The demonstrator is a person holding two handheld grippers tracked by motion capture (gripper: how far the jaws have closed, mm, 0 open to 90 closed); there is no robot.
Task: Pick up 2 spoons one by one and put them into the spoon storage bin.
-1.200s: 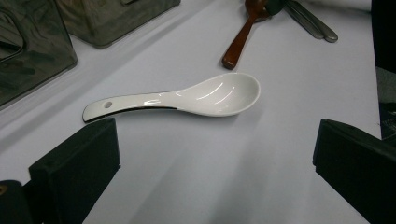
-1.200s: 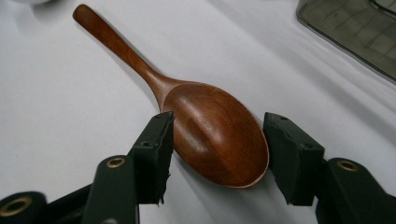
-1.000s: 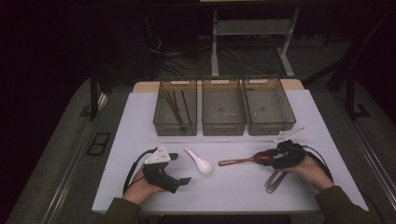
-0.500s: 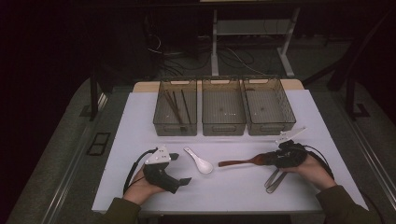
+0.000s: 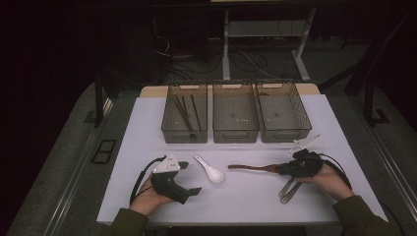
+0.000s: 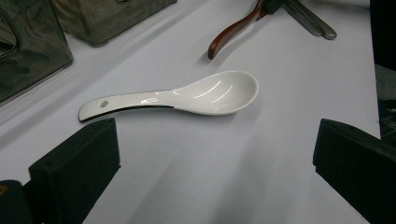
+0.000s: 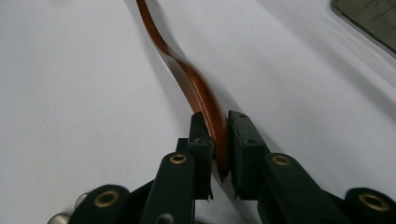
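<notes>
Fingers of the right gripper (image 7: 219, 154) have just been closing and now pinch the near end of a brown wooden spoon (image 7: 196, 88), which stands on edge between them. Its long axis runs away from those fingers across the white counter (image 5: 255, 196), toward the middle. In the high view the spoon (image 5: 251, 168) lies crosswise, pointing at a white ceramic soup spoon (image 6: 187, 97). The left gripper (image 5: 189, 178), fingers spread and holding nothing, sits just beside that white spoon. Beyond stand three mesh bins (image 5: 235, 132).
</notes>
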